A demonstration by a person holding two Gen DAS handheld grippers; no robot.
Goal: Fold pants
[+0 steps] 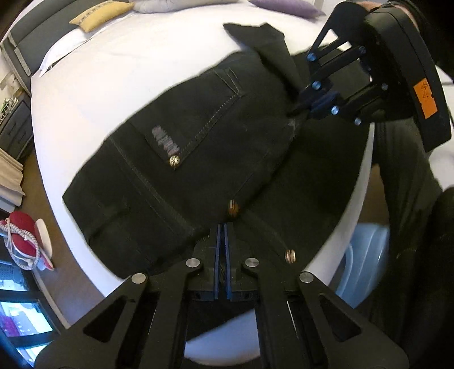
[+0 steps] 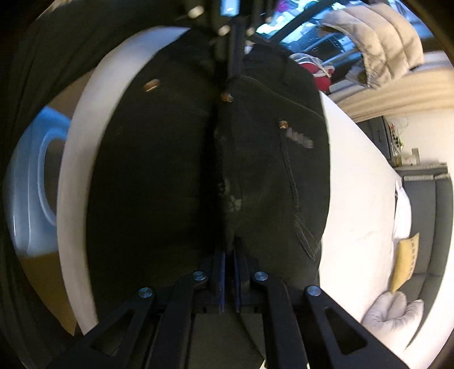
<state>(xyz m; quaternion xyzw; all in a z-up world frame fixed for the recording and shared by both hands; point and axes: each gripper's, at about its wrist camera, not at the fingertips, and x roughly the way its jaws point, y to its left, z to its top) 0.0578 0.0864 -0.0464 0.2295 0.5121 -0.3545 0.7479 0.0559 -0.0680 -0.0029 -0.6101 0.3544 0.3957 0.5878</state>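
Black jeans (image 1: 181, 159) with copper rivets lie on a white bed (image 1: 119, 73), waist end toward me, legs running away. My left gripper (image 1: 222, 227) is shut on the waistband near a copper button (image 1: 233, 207). My right gripper (image 1: 298, 109) is shut on the crotch area of the jeans, to the upper right in the left wrist view. In the right wrist view my right gripper (image 2: 229, 249) pinches a fold of the jeans (image 2: 269, 176), and the left gripper (image 2: 232, 65) holds the far end.
Yellow (image 1: 99, 14), white and purple pillows lie at the bed's far end. A pale blue tub (image 1: 366, 261) stands by the bed's near edge. A red shoe (image 1: 20, 230) lies on the floor at left. A grey sofa (image 2: 428, 215) is beyond the bed.
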